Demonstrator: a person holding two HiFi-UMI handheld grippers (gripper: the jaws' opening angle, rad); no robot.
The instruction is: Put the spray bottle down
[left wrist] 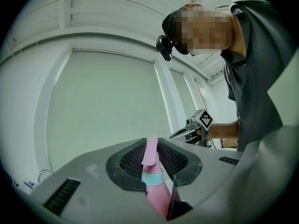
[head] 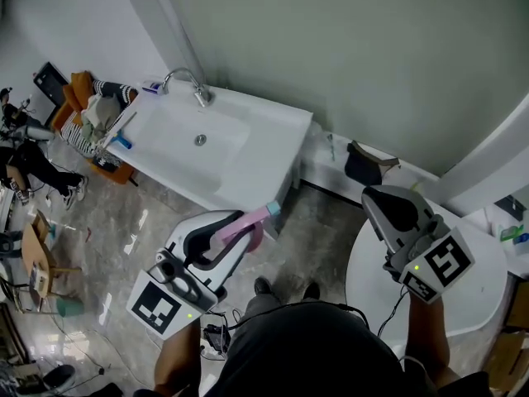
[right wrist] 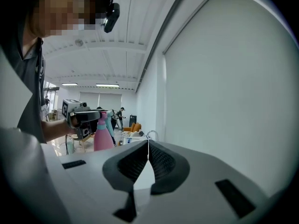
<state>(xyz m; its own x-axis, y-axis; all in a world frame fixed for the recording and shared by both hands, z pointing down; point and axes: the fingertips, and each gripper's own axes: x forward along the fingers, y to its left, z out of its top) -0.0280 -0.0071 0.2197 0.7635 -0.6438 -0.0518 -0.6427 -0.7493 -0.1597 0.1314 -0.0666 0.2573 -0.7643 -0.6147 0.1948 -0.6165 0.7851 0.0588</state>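
Claw on the left (left wrist: 156, 171) was shut narrow on the pink plastic spray bottle with a light blue collar (left wrist: 154, 190), pressing it near the neck. Claw on the right (right wrist: 148, 155) was closed, tip against tip, with nothing between its jaws.

The bottle hung in the air above the grey marble floor (head: 157, 197), between the white rectangular sink (head: 248, 151) and the round white table (head: 488, 279). From the right gripper view it looked about upright, with the body below the claw.

To put it down well, I think the person should choose a flat place. The table near the empty claw seems the nearest one. The bottle should stay upright and come down until its base rests fully on the surface. Only after this should the jaws open, and not wider than needed, so that the tall bottle does not tip.

The sink basin showed only its drain (head: 200, 140), with a chrome tap (head: 194, 85) at the back edge. The bottle wall is not transparent, so how much liquid was inside I cannot tell.
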